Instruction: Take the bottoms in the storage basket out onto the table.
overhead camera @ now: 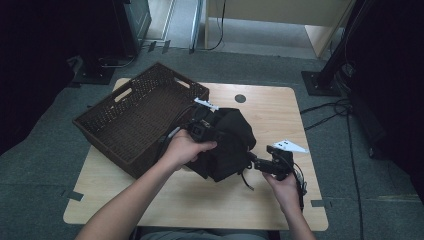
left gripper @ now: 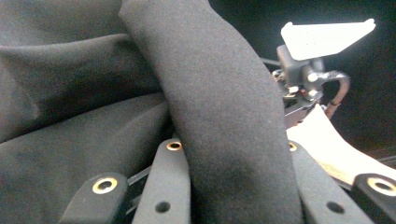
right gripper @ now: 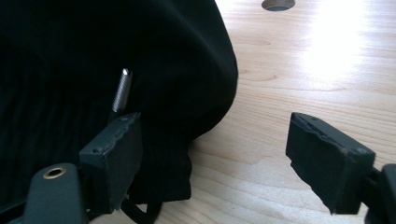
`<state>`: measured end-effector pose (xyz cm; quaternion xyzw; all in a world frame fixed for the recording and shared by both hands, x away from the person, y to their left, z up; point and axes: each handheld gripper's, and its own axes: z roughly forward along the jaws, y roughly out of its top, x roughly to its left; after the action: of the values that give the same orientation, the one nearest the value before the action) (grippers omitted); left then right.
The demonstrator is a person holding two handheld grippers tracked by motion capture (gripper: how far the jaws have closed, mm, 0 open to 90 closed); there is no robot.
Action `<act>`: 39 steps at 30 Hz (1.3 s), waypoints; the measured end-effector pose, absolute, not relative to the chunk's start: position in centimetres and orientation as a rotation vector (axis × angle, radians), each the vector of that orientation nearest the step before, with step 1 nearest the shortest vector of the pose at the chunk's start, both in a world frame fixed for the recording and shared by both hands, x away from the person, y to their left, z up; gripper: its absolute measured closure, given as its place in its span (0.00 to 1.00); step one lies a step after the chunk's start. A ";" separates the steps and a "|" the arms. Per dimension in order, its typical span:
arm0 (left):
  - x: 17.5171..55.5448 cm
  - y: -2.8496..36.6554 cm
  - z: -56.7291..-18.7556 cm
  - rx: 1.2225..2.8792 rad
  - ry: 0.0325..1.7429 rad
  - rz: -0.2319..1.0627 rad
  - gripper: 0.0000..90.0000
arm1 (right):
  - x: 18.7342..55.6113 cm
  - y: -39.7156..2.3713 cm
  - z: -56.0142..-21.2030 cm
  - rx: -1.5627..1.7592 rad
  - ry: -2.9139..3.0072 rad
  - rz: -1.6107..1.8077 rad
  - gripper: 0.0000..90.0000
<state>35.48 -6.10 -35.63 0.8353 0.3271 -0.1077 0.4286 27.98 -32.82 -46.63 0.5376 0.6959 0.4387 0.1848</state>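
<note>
Your left gripper [overhead camera: 200, 131] is clamped on a thick fold of the black garment [overhead camera: 227, 142], which lies bunched at the centre of the high view, on the surface [overhead camera: 270, 115] just right of the wicker basket [overhead camera: 135, 117]. Your right gripper [right gripper: 212, 154] stands spread at the garment's lower right edge, one jaw against the cloth, the other over bare wood. The cloth is too dark to tell its long axis or kind.

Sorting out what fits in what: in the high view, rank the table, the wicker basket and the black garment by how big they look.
1. table
2. wicker basket
3. black garment, bunched up, so its spread-out size is unsure.
</note>
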 end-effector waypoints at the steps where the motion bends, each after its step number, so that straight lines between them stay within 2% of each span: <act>1: 35.5 -6.1 -35.9 2.088 0.823 -0.267 0.86 | 28.0 -32.8 -46.6 1.517 1.959 1.236 0.22; 4: 35.7 -5.8 -36.9 2.098 0.846 -0.256 0.83 | 28.0 -32.9 -46.7 1.518 1.961 1.231 0.22; 9: 36.2 -5.1 -37.4 2.115 0.886 -0.208 0.67 | 27.9 -32.8 -46.6 1.514 1.959 1.236 0.24; 13: 36.3 -4.7 -37.6 2.159 0.880 -0.141 0.54 | 27.7 -32.8 -46.3 1.483 1.954 1.261 0.29; 17: 36.2 -4.0 -37.2 2.154 0.875 -0.127 0.48 | 27.5 -32.8 -45.9 1.459 1.963 1.298 0.34; 28: 35.6 -1.1 -35.7 2.168 0.825 -0.002 0.40 | 27.1 -32.2 -45.2 1.359 1.994 1.314 0.43; 39: 36.2 1.9 -35.3 2.149 0.882 0.025 0.40 | 27.2 -31.0 -44.2 1.275 2.017 1.396 0.54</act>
<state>36.18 1.89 -35.33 0.8486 0.3485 0.0097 0.3980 27.25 -31.00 -44.24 0.4531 0.7167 0.4959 0.1873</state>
